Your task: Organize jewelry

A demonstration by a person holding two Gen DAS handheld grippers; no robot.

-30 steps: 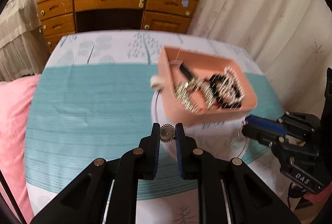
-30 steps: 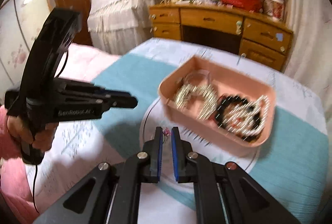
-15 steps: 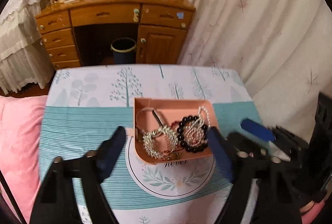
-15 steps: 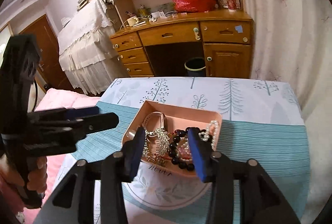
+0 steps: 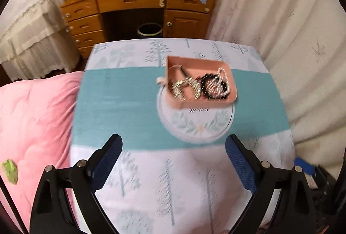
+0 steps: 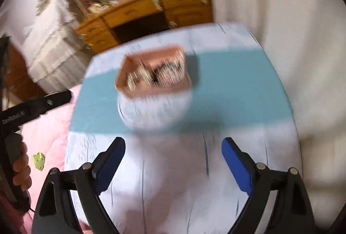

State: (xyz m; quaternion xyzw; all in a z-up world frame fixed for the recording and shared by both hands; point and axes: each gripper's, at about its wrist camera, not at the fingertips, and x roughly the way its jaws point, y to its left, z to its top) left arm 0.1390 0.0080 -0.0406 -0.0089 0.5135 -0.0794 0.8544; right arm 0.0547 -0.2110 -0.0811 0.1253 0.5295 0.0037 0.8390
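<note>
A pink tray [image 5: 216, 65] sits on the far part of the table, partly over a round white mat [image 5: 195, 125]. It holds silver jewelry [image 5: 180, 87], a black bead bracelet [image 5: 206, 82] and a pearl string [image 5: 220, 87]. The tray also shows, blurred, in the right wrist view [image 6: 168, 53]. My left gripper [image 5: 174, 158] is wide open and empty, held high above the near part of the table. My right gripper [image 6: 173, 154] is also wide open and empty, at about the same distance from the tray. The left gripper's body [image 6: 32, 110] shows at the left of the right wrist view.
The table carries a teal and white tree-print cloth [image 5: 121, 102]. A pink quilt [image 5: 32, 121] lies left of it with a small green scrap [image 5: 9, 171]. A wooden desk [image 5: 138, 8] stands behind, curtains [image 5: 292, 39] hang on the right.
The left gripper let go of the round gold piece, and both grippers opened wide. Both pulled back and up from the tray, which now looks smaller and farther.
</note>
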